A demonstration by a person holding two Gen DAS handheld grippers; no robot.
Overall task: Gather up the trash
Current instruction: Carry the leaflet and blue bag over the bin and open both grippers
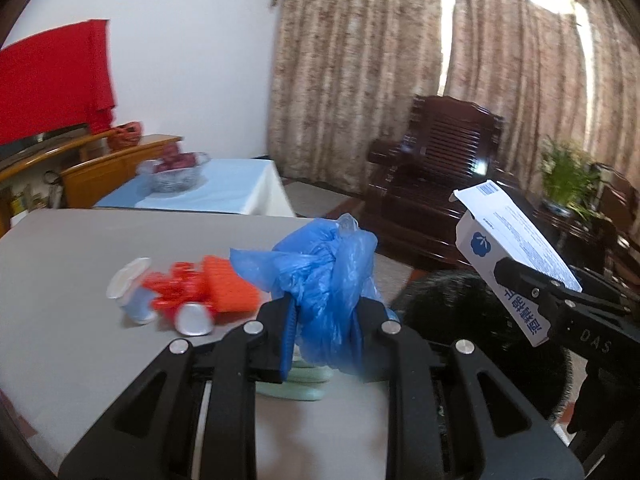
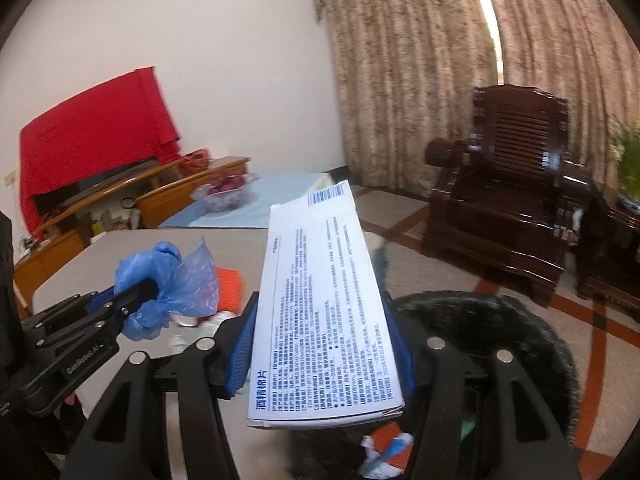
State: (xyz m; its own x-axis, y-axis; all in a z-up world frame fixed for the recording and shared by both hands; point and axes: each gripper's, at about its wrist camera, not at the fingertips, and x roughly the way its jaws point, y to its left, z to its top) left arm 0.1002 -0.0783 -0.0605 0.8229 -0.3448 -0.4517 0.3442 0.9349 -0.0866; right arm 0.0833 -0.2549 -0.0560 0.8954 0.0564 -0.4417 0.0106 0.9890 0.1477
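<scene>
**Two pieces of trash held above the table's edge**

A crumpled blue plastic bag (image 1: 332, 280) is clamped in the left gripper (image 1: 328, 320) at centre frame, over the grey table (image 1: 80, 312). A white printed carton (image 2: 320, 300) (its flap open at the top) is gripped by the right gripper (image 2: 320, 344), above a black bin (image 2: 500, 344) seen at lower right. Orange wrappers (image 1: 200, 288) and a foil lid (image 1: 128, 278) are left on the table, left of centre.

Home living rm: carved dark-wood armchair (image 2: 508, 184) sitting by patterned curtains (image 1: 400, 60), TV under red cloth (image 2: 96, 136), fruit bowl (image 1: 176, 172) resting on low table.
</scene>
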